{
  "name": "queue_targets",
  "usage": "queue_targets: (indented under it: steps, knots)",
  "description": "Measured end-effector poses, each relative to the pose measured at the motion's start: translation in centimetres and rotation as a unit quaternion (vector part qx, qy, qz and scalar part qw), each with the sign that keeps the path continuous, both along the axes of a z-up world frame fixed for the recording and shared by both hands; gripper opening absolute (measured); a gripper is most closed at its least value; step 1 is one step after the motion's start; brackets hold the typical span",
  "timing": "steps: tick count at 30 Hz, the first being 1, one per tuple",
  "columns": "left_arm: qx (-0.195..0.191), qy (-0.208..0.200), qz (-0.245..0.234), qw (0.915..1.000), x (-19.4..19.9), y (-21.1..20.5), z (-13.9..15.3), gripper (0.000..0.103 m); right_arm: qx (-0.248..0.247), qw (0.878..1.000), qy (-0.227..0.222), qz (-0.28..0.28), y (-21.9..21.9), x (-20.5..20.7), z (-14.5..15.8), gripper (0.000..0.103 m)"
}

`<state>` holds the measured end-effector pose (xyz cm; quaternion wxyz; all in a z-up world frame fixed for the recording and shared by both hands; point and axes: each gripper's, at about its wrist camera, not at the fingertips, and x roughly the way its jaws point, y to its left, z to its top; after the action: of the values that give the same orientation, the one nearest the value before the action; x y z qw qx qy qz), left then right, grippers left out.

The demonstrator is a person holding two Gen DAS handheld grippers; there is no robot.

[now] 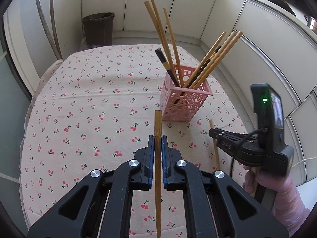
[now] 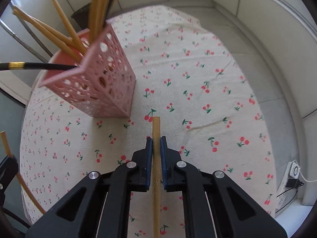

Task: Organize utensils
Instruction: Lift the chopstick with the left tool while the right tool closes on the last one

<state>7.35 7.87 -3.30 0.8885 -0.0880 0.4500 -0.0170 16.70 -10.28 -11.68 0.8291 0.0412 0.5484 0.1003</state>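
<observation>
Both claws are closed on a chopstick each: left claw point(image 1: 158, 138) pinches a dark bamboo chopstick point(image 1: 158, 125), right claw point(image 2: 156, 138) a pale chopstick point(image 2: 156, 127). I judge them light, stiff, slippery; mid-shaft grip suits. Pink holder point(image 1: 183, 101) stands at one o'clock on the surface point(image 1: 89, 99).

My left wrist camera looks along its claw point(image 1: 158, 142) down across the worktop point(image 1: 89, 99) toward its far edge. My right one sits lower, nearer the pink holder point(image 2: 103, 79). Both views share the holder and cloth.
</observation>
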Motion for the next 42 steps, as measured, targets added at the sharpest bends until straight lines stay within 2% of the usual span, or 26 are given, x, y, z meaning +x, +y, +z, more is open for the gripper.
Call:
queue_targets:
  steps: [7,15,24,26,28,29,32,35,37,42]
  knots:
    - [-0.001,-0.03,-0.002,0.9996,-1.3,-0.1,1.6,0.007,0.032,0.996,-0.084,0.003,-1.5,-3.8,5.9,0.008]
    - [0.0,-0.068,-0.006,0.9977,-3.0,-0.5,3.9,0.007,0.052,0.985,-0.166,0.005,-3.6,-8.9,11.7,0.008]
    - [0.009,-0.105,-0.023,0.9941,-5.1,-1.3,6.3,0.007,0.083,0.973,-0.214,0.001,-5.9,-12.4,16.8,0.008]
    - [0.005,-0.108,-0.023,0.9939,-5.3,-1.2,6.7,0.007,0.087,0.974,-0.209,0.005,-6.2,-12.3,17.2,0.008]
    - [0.0,-0.108,-0.021,0.9939,-5.3,-1.1,6.8,0.007,0.075,0.978,-0.194,-0.002,-6.3,-11.3,16.8,0.009]
    - [-0.001,-0.107,-0.019,0.9941,-5.2,-1.1,6.8,0.007,0.075,0.981,-0.181,-0.008,-6.3,-10.8,16.2,0.014]
    - [0.0,-0.103,-0.017,0.9946,-4.8,-1.1,6.4,0.007,0.081,0.992,-0.096,0.012,-5.4,-7.4,11.6,0.054]
    - [-0.001,-0.097,-0.015,0.9951,-4.4,-1.0,6.0,0.007,0.021,0.998,-0.054,0.012,-3.2,-4.7,6.2,0.054]
    - [-0.004,-0.094,-0.012,0.9955,-4.1,-0.8,5.7,0.007,0.005,0.999,-0.033,0.014,-1.9,-3.2,3.6,0.054]
    - [-0.009,-0.083,-0.005,0.9965,-3.4,0.1,4.9,0.007,-0.004,1.0,-0.011,-0.005,0.0,-0.1,0.3,0.054]
